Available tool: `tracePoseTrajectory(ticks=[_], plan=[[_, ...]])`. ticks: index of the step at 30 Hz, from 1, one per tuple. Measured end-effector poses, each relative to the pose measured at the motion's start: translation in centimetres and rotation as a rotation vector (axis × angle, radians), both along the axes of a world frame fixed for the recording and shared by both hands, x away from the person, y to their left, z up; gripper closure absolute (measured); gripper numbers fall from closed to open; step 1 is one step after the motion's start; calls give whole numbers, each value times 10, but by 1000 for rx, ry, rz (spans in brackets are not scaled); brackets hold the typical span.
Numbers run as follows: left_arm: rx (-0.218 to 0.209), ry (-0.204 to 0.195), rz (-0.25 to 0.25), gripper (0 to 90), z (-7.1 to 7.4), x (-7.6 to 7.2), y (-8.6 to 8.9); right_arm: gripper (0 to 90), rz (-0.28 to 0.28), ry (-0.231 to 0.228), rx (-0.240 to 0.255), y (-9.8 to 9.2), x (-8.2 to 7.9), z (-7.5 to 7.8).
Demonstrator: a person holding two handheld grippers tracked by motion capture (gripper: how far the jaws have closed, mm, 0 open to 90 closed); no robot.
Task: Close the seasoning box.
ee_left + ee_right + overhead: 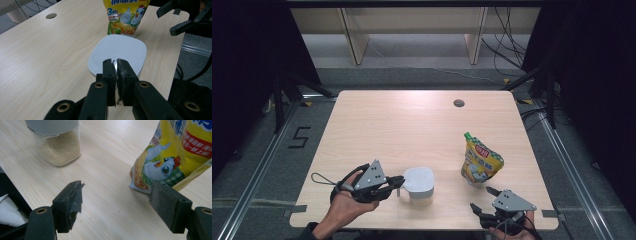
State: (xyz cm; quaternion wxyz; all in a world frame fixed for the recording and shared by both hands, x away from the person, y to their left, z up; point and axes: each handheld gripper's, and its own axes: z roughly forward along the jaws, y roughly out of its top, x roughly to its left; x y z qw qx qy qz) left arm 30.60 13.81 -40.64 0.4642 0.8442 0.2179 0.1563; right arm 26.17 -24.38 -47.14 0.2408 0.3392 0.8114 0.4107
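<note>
While our left gripper pinches a small tab on the white-lidded jar near the table's front edge, our right gripper waits wide open and empty beside the yellow pouch; next, we judge, we lift the lid.

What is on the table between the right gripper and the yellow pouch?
Nothing: in the right gripper view, bare table lies between the open right gripper and the yellow pouch.
</note>
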Motion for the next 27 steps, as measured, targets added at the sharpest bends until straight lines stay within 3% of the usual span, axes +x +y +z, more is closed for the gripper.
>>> tracePoseTrajectory(ticks=[3,6,8,9,10,13,15,19,21,22,24,27], plan=[[-29,32,0,773,-1,-1,4,275,5,2,14,0,1,-1],[-78,86,-11,635,-1,-4,10,275,2,3,8,0,0,-1],[-76,70,-34,573,-2,-6,13,275,0,1,1,0,0,-1],[-76,84,-8,541,-2,-9,14,275,0,3,2,0,0,-1],[-76,82,-16,497,-3,-11,17,275,0,5,3,0,0,-1],[-67,97,-2,443,-8,-14,22,274,-8,17,10,1,-1,-1],[-71,94,9,425,-13,-16,24,273,7,1,2,1,0,-1],[-124,122,42,380,-26,-17,32,273,15,-3,-5,1,0,-1],[-150,115,49,373,-31,-19,37,273,17,-7,-10,1,1,-1],[-139,131,61,370,-34,-21,39,274,17,-8,-9,1,0,-1],[-103,118,66,349,-37,-23,44,273,16,-5,-5,1,0,-1],[-123,139,99,309,-41,-26,49,273,15,-4,-2,1,0,0]])
